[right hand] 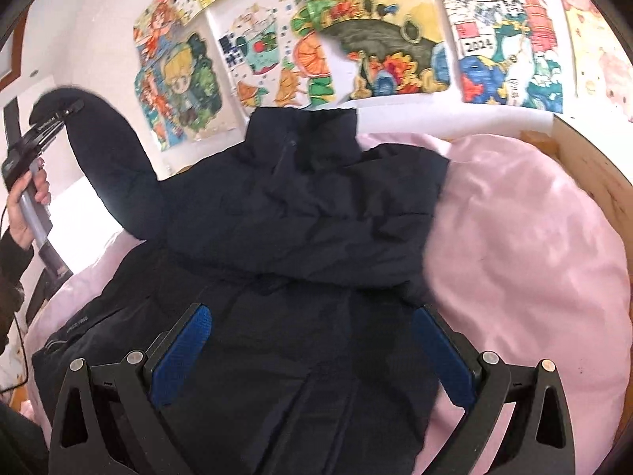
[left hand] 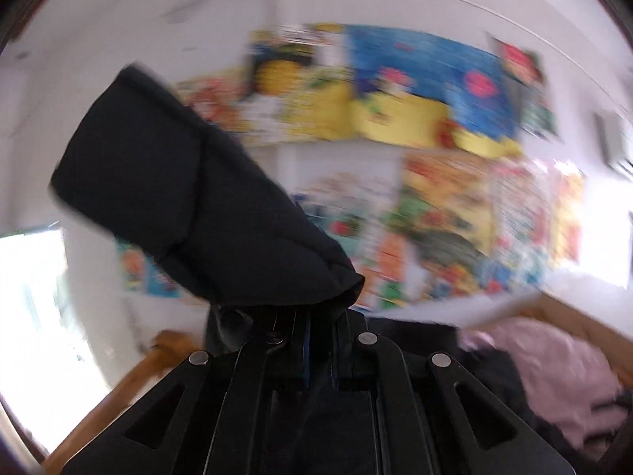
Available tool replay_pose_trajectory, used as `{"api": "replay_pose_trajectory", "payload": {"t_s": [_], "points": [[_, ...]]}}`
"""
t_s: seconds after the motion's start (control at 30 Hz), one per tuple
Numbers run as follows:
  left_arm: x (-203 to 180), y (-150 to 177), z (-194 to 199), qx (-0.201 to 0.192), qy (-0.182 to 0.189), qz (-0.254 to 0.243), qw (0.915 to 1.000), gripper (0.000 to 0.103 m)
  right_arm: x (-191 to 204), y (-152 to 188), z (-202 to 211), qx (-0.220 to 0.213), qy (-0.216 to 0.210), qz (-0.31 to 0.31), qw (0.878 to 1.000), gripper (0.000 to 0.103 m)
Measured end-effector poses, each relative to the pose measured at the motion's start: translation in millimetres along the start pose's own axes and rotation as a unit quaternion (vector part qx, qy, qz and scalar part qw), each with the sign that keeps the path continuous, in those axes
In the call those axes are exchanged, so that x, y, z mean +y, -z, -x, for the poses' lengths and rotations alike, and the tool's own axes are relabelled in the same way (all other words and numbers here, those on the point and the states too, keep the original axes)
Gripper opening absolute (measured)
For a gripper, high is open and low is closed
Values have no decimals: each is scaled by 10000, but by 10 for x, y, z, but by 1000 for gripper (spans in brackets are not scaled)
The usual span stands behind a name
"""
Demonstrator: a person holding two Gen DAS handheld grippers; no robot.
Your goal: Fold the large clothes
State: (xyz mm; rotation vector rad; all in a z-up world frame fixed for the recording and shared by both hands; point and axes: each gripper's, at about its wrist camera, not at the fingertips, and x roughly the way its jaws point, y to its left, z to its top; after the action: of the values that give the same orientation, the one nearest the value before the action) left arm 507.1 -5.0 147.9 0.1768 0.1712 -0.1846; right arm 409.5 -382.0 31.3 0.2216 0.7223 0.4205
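Observation:
A black puffer jacket (right hand: 300,206) lies spread on a pink duvet (right hand: 526,245), collar toward the wall. Its left sleeve (right hand: 114,166) arches up off the bed. My left gripper (right hand: 59,114) is shut on the sleeve's cuff end and holds it raised at the far left. In the blurred left wrist view the sleeve (left hand: 190,198) sticks up and left from the closed left gripper (left hand: 300,316). My right gripper (right hand: 312,340) stands open over the jacket's lower front. Its blue pads (right hand: 186,348) sit wide apart with nothing pinched between them.
A person's hand (right hand: 27,206) holds the left gripper's handle. A wooden bed frame (right hand: 593,174) edges the duvet on the right. Colourful drawings (right hand: 368,39) cover the white wall behind the bed. A bright window (left hand: 31,297) is at the left.

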Motion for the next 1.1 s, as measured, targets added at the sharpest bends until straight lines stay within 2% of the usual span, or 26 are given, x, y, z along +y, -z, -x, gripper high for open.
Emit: {"api": "replay_pose_trajectory", "payload": {"t_s": [0.1, 0.27, 0.47, 0.5, 0.53, 0.67, 0.73, 0.83, 1.0, 1.1], "points": [[-494, 194, -220, 226, 471, -405, 9978, 5, -102, -15, 31, -97, 103, -135, 9998, 103], [-1108, 545, -562, 694, 718, -921, 9907, 5, -289, -93, 18, -294, 246, -494, 9980, 103], [-1629, 1170, -918, 1498, 952, -1411, 9740, 5, -545, -159, -40, -440, 369, -863, 9946, 103], [-1652, 1284, -874, 1595, 998, -1455, 9713, 5, -581, -147, -50, -425, 377, -922, 9941, 103], [-1678, 1364, -888, 1652, 1190, -1242, 9711, 5, -634, -124, -71, -394, 391, -1003, 9934, 103], [-1735, 1623, -995, 2265, 1475, -1087, 9566, 5, -760, -5, -170, -186, 400, -1182, 9920, 103], [-1696, 1694, -1018, 2522, 1767, -998, 9462, 7, -806, 47, -198, -112, 339, -1273, 9912, 103], [-1654, 1775, -1021, 2880, 2004, -997, 9311, 10, -854, 83, -242, -38, 141, -1430, 9896, 103], [-1679, 1901, -857, 3037, 2196, -1211, 9192, 13, -872, 73, -283, -22, -200, -1572, 9874, 103], [-1700, 1942, -851, 3168, 2240, -1203, 9138, 15, -868, 42, -366, 56, -766, -1788, 9809, 103]]}}
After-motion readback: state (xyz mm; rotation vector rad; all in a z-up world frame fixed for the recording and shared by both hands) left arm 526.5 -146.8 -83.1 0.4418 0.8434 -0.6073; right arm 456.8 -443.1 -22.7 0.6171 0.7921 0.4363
